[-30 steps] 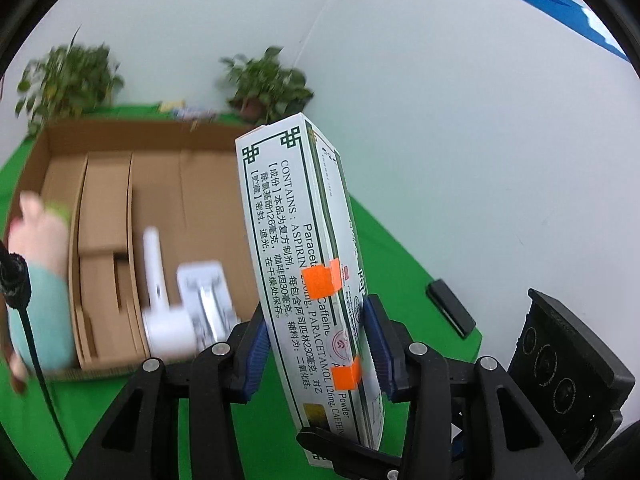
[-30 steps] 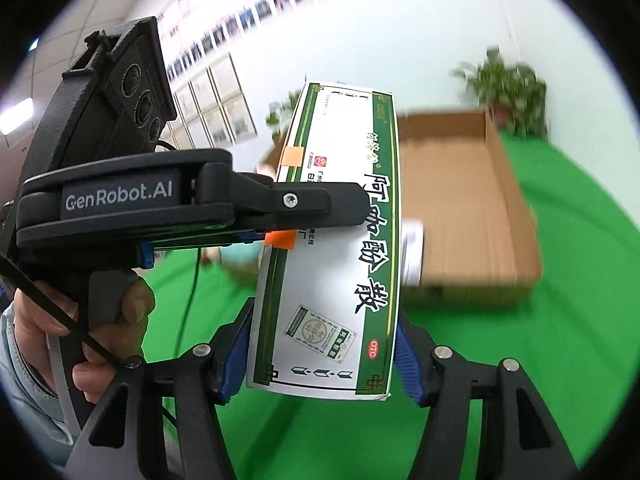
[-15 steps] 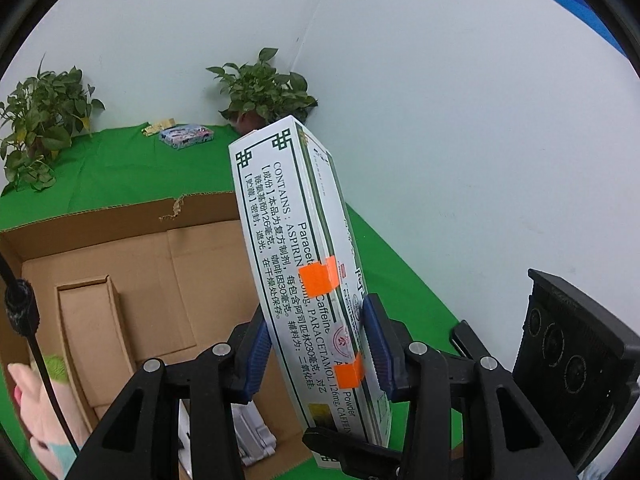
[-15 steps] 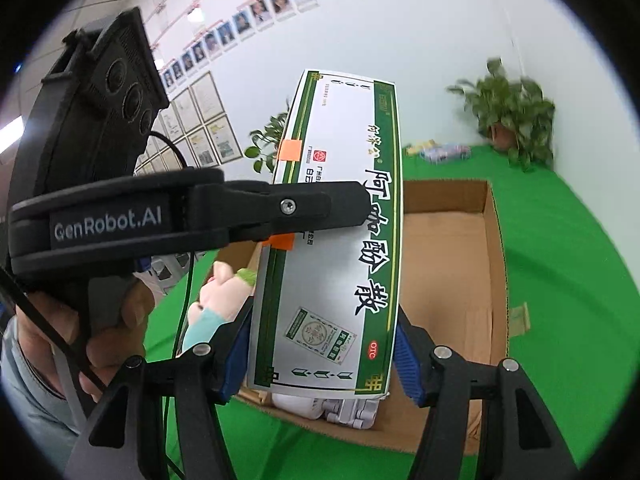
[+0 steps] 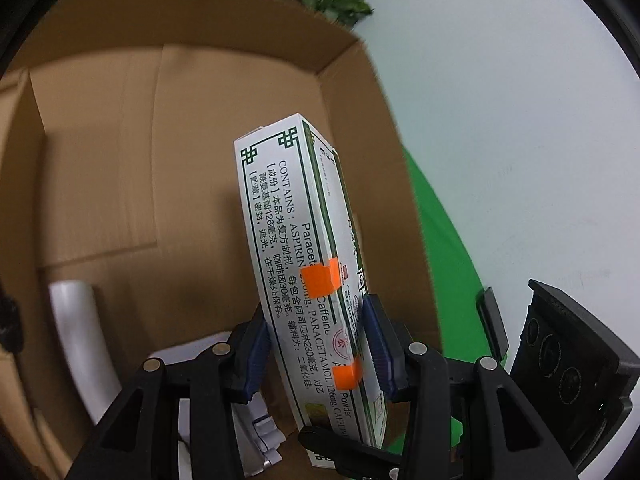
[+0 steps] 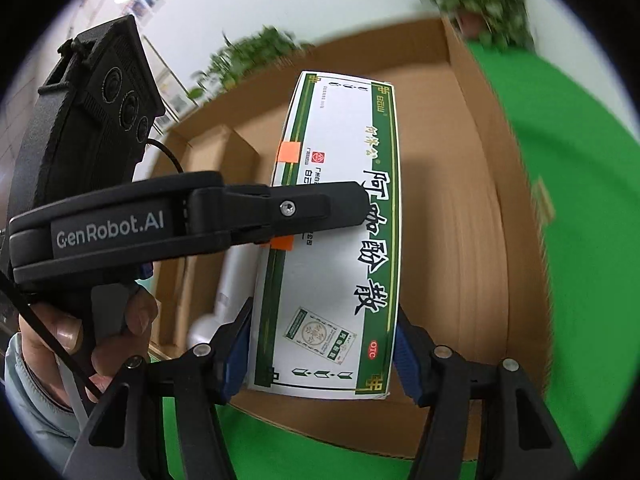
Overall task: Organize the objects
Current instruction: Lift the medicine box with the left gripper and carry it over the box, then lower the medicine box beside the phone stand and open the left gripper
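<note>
A white and green medicine box (image 5: 304, 248) with orange tape patches is held by both grippers at once. My left gripper (image 5: 316, 344) is shut on its narrow sides. My right gripper (image 6: 322, 354) is shut on its wide faces near the bottom end of the medicine box (image 6: 340, 248). The left gripper's finger (image 6: 280, 210) crosses the box front in the right wrist view. The box hangs upright over the right part of an open cardboard box (image 5: 120, 152), above its floor (image 6: 448, 208).
Inside the cardboard box lie a white tube-shaped object (image 5: 76, 332) and a white device (image 5: 260, 432) at the lower left. A person's hand (image 6: 72, 336) grips the left tool. Green cloth (image 6: 580, 208) covers the table; potted plants (image 6: 484, 0) and a white wall (image 5: 500, 100) stand behind.
Both grippers carried the medicine box forward and down, from in front of the cardboard box to over its inside. The grip on it stayed the same.
</note>
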A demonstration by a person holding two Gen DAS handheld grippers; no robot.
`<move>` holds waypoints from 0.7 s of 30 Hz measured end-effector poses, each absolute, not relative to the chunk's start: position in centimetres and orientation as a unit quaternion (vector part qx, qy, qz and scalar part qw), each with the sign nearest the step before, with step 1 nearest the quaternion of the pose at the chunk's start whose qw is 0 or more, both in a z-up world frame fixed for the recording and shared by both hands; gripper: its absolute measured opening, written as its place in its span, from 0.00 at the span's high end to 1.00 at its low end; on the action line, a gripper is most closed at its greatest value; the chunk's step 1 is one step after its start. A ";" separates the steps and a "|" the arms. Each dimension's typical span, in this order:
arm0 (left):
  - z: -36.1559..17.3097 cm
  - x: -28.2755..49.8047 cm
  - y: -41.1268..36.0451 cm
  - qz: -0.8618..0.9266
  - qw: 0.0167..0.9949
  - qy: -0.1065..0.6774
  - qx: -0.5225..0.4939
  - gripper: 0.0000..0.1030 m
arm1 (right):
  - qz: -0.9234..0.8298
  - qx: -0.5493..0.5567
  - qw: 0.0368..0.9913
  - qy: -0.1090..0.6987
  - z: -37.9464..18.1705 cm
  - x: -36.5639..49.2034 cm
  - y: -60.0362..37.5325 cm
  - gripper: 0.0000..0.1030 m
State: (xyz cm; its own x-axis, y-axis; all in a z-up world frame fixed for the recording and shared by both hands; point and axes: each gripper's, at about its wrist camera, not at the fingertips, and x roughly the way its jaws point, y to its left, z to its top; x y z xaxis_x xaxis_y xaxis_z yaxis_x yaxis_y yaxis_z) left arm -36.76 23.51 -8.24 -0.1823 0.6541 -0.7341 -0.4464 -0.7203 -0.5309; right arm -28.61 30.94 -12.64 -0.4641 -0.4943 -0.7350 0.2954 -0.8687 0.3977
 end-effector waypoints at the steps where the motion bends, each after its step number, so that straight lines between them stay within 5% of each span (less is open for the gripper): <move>1: -8.8 -37.0 23.7 0.761 0.360 -0.099 -0.531 0.60 | -0.847 0.467 0.230 -0.106 -13.4 -28.6 31.0 0.42; 21: -8.8 -39.4 24.2 0.786 0.330 -0.064 -0.518 0.53 | -0.860 0.485 0.157 -0.038 -15.2 -27.2 30.4 0.42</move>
